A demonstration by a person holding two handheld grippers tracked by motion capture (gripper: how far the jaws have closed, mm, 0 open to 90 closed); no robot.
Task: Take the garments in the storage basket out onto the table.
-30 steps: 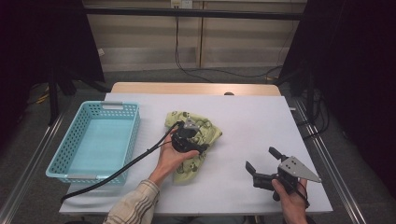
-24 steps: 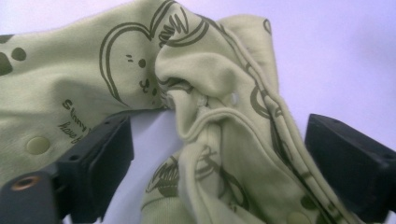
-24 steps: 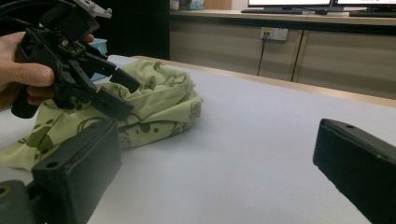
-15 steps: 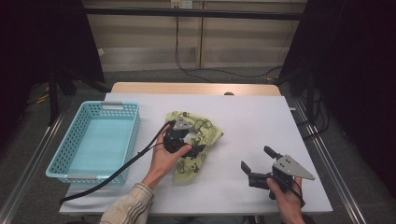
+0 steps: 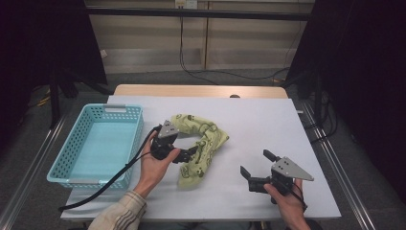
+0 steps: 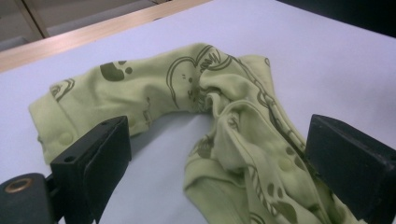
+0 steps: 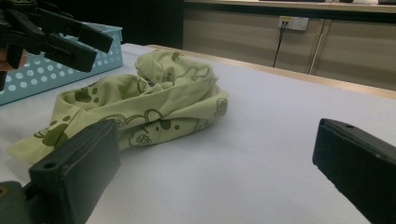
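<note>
Pale green printed baby garment (image 5: 200,147) crumpled mid-table on white tabletop (image 5: 268,124), right of turquoise basket (image 5: 95,143), left gripper (image 5: 187,154) at its left edge, jaws just opened, nothing pinched, right gripper (image 5: 253,166) near right, well apart, jaws wide open, empty.

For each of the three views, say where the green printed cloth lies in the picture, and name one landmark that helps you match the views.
High view: green printed cloth at table centre, right of the blue basket.
Left gripper view: it spans the middle, its right fold running between the open jaws.
Right gripper view: upper left, beyond the jaws.
Shared landmark: the white table.
</note>
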